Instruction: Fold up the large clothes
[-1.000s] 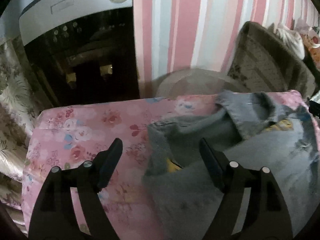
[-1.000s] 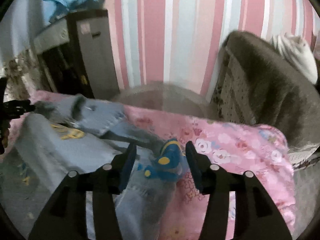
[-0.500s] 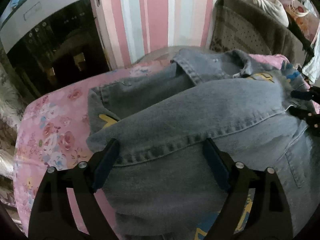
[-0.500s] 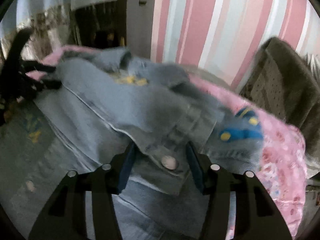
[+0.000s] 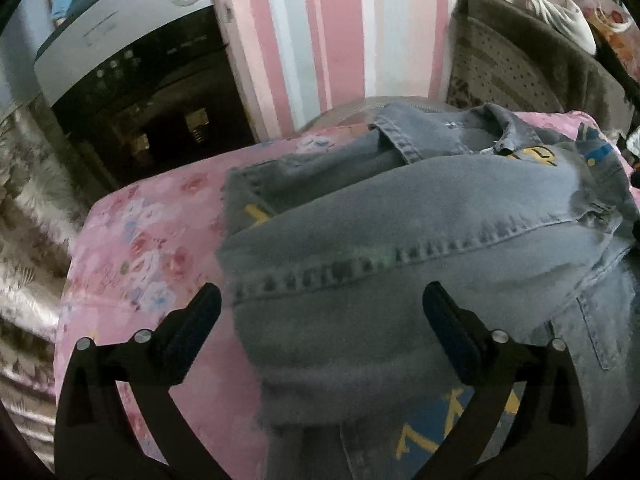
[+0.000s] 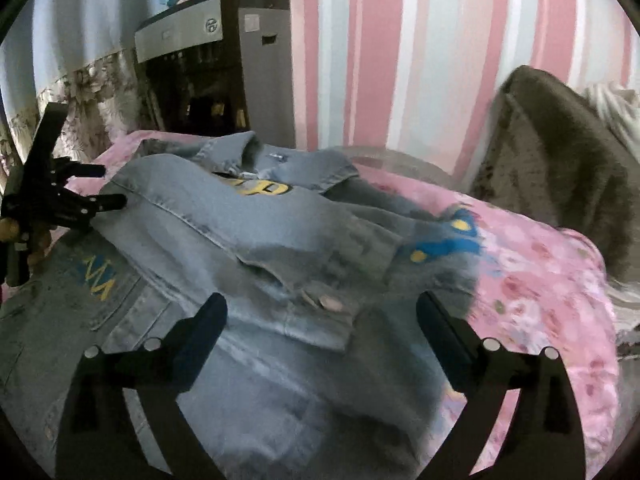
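Observation:
A blue denim jacket (image 5: 420, 208) with yellow and blue patches lies on a pink floral bedspread (image 5: 152, 248), collar toward the striped wall. Both sleeves are folded across its body. My left gripper (image 5: 320, 312) is open and empty above the jacket's left edge. My right gripper (image 6: 322, 316) is open and empty above the jacket (image 6: 248, 240), over a folded cuff with a button (image 6: 332, 303). The left gripper (image 6: 108, 186) also shows at the left of the right wrist view.
A silver and black appliance (image 5: 132, 92) stands at the bed's far left corner. A brown blanket (image 5: 528, 64) is draped at the far right, also in the right wrist view (image 6: 568, 168). A pink striped wall (image 6: 400, 60) runs behind the bed.
Both sleeves were carried inward across the jacket body. The right gripper opened wide and let the cuff go; both grippers drew back toward the near side.

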Demonstrator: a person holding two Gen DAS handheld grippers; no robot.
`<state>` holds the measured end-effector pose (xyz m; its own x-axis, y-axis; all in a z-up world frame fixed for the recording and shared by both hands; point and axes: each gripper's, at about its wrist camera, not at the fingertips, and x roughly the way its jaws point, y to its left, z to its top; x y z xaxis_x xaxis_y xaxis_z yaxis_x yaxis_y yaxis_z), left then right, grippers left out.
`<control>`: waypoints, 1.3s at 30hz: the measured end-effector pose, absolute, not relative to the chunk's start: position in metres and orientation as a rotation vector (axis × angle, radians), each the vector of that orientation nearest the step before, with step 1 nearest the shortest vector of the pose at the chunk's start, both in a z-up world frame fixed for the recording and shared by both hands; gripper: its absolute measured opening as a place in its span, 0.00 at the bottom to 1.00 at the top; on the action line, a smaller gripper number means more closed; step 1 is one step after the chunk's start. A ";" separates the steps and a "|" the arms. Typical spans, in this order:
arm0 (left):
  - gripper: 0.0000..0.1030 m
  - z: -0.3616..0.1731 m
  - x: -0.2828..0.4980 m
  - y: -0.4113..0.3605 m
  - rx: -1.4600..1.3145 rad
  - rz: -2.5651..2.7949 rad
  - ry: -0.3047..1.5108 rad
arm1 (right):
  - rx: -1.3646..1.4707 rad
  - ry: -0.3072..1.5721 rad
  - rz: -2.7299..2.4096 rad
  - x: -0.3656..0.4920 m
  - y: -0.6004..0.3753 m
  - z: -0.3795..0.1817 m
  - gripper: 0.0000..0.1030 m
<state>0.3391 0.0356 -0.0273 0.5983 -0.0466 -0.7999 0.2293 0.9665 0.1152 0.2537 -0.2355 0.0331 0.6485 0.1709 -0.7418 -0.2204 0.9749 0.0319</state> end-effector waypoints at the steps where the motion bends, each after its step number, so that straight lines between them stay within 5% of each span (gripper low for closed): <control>1: 0.97 -0.025 0.334 0.037 0.206 -0.148 0.917 | -0.064 0.836 0.206 0.247 -0.238 0.035 0.97; 18: 0.97 0.021 0.190 0.053 0.127 -0.134 0.719 | 0.019 0.708 0.050 0.107 -0.230 0.061 0.98; 26: 0.97 -0.001 0.128 0.080 -0.102 -0.152 0.829 | 0.066 0.752 -0.012 0.052 -0.223 0.049 0.98; 39: 0.97 -0.037 0.068 0.065 -0.015 -0.148 0.883 | 0.145 0.794 -0.024 -0.009 -0.234 0.024 0.98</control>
<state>0.0678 0.0653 -0.0374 0.6253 -0.1348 -0.7687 0.1224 0.9897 -0.0740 -0.0088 -0.2341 0.0244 0.7013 0.0326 -0.7121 0.0765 0.9897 0.1207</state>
